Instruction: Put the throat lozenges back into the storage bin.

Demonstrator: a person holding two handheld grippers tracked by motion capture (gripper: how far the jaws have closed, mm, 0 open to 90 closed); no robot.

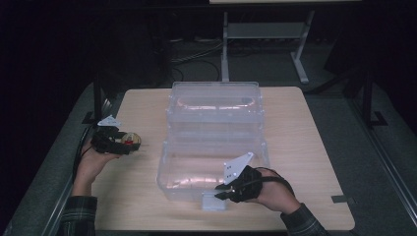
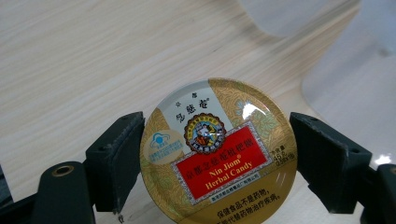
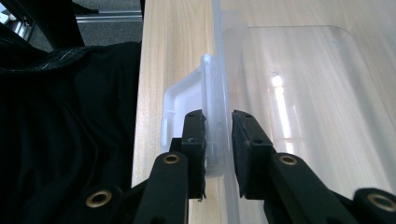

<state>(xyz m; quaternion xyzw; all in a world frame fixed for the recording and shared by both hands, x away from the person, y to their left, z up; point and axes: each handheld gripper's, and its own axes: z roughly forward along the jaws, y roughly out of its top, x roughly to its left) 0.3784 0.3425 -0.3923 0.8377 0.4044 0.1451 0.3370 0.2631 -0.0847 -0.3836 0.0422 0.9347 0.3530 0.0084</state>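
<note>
gleaming round gold candy tin (image 2: 218, 154) with red label.

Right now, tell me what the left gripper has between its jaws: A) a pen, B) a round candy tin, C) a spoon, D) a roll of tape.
B: the left gripper has its jaws on either side of a round gold candy tin with a red label, above the wooden table.
</note>
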